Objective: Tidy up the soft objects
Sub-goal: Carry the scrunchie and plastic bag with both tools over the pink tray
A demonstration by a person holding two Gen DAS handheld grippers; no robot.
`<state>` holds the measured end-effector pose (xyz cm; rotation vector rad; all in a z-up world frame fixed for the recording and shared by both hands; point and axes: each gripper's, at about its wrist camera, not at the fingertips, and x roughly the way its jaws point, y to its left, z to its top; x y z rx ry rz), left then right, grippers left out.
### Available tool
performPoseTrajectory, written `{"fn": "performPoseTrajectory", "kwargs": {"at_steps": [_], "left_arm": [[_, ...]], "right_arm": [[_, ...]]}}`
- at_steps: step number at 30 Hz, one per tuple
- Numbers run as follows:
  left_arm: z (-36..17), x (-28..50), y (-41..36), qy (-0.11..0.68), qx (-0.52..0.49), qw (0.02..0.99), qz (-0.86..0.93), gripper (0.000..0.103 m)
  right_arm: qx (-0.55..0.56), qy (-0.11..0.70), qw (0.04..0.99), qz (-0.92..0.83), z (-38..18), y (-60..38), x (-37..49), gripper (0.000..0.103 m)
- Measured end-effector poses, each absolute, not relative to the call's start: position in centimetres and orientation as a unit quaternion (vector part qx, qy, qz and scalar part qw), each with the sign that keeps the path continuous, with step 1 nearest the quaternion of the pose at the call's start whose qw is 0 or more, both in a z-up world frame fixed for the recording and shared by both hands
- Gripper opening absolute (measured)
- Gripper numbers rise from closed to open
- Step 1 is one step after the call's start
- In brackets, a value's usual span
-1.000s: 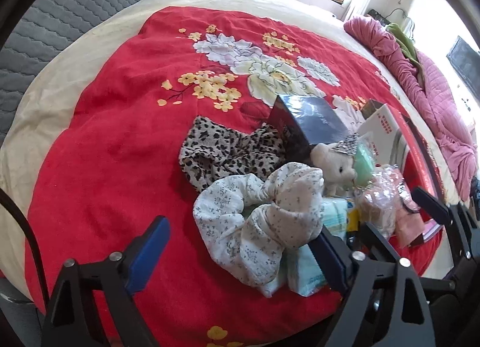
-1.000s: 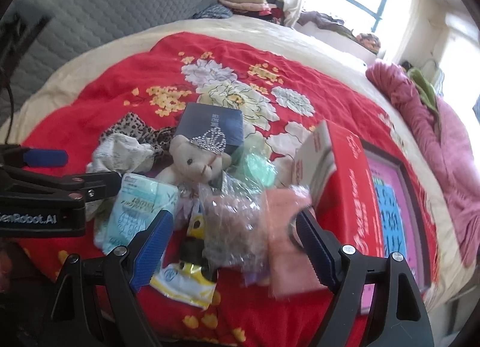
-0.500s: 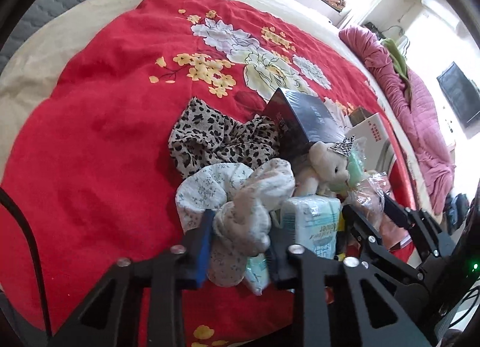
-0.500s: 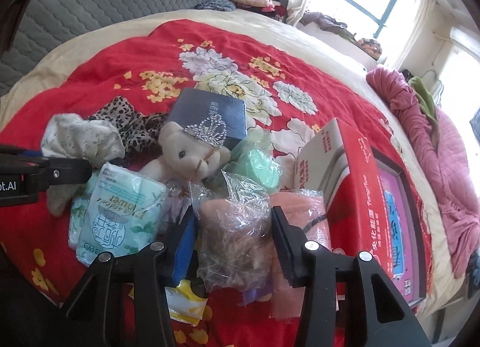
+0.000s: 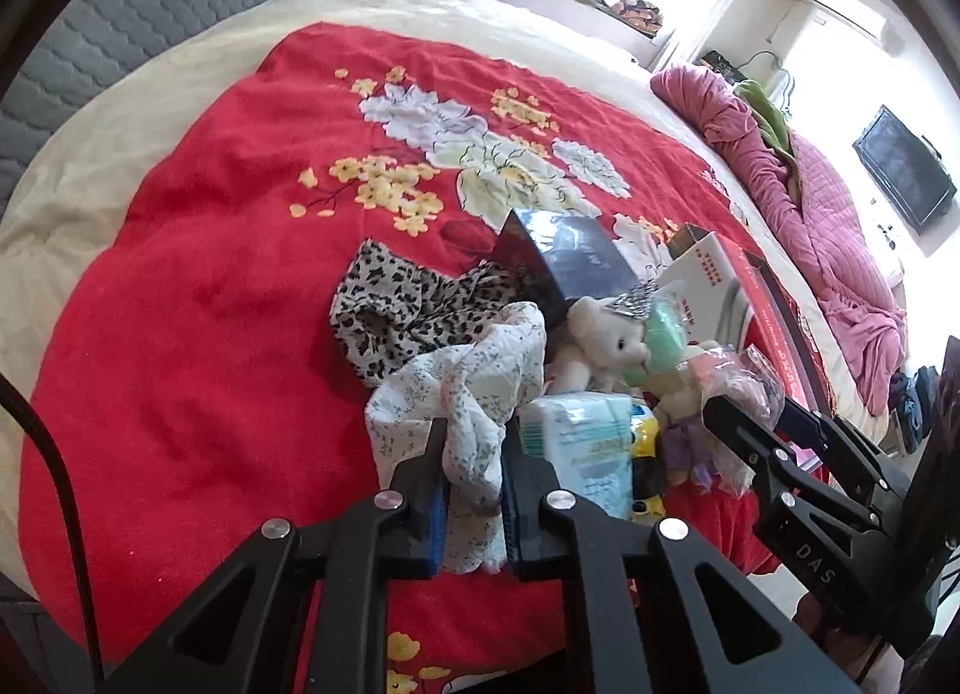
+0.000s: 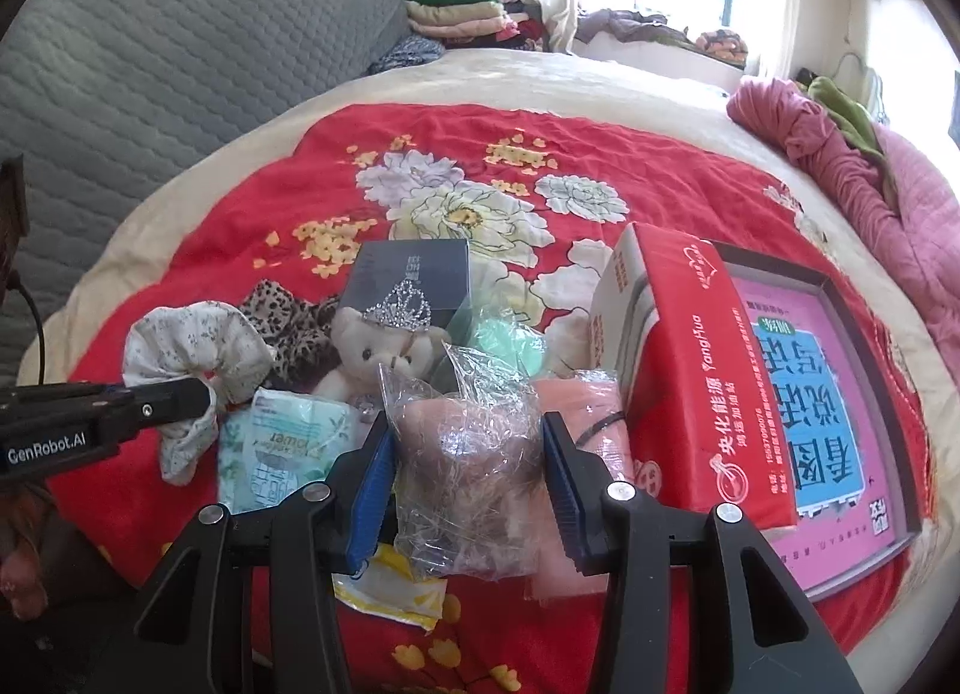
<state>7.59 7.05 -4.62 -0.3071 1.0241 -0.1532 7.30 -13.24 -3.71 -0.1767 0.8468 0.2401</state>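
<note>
My left gripper (image 5: 474, 454) is shut on a white floral scrunchie (image 5: 468, 376), pinching a fold of it just above the red floral blanket (image 5: 210, 286). From the right wrist view that scrunchie (image 6: 192, 346) hangs from the left gripper's tip (image 6: 201, 400). My right gripper (image 6: 465, 454) is shut on a crinkled clear plastic bag (image 6: 474, 430) with something pinkish-brown inside, both blue pads pressing its sides. A leopard-print scrunchie (image 5: 396, 304) lies behind the white one. A cream teddy bear (image 6: 384, 346) with a silver tiara sits in the pile.
A tissue pack (image 6: 282, 454), a dark box (image 6: 414, 274), a green item in plastic (image 6: 510, 340), pink cloth (image 6: 591, 412) and a yellow packet (image 6: 396, 580) crowd the pile. A red carton (image 6: 678, 370) leans on a pink framed board (image 6: 810, 406). A pink quilt (image 5: 828, 226) lies right.
Both grippers went from wide open to shut: the left closed on the white scrunchie, the right on the plastic bag. The scrunchie's gripped fold is now raised off the blanket.
</note>
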Motion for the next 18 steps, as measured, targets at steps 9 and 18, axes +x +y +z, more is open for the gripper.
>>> {"fn": "performPoseTrajectory", "kwargs": {"at_steps": [9, 18], "left_arm": [[-1.9, 6.5, 6.3, 0.465, -0.143, 0.87, -0.082, 0.014], [1.2, 5.6, 3.6, 0.448, -0.111, 0.882, -0.094, 0.014]], "right_arm": [[-0.06, 0.383, 0.914, 0.122, -1.1, -14.1, 5.9, 0.049], [-0.038, 0.361, 0.924, 0.118, 1.7, -15.9, 4.6, 0.049]]}}
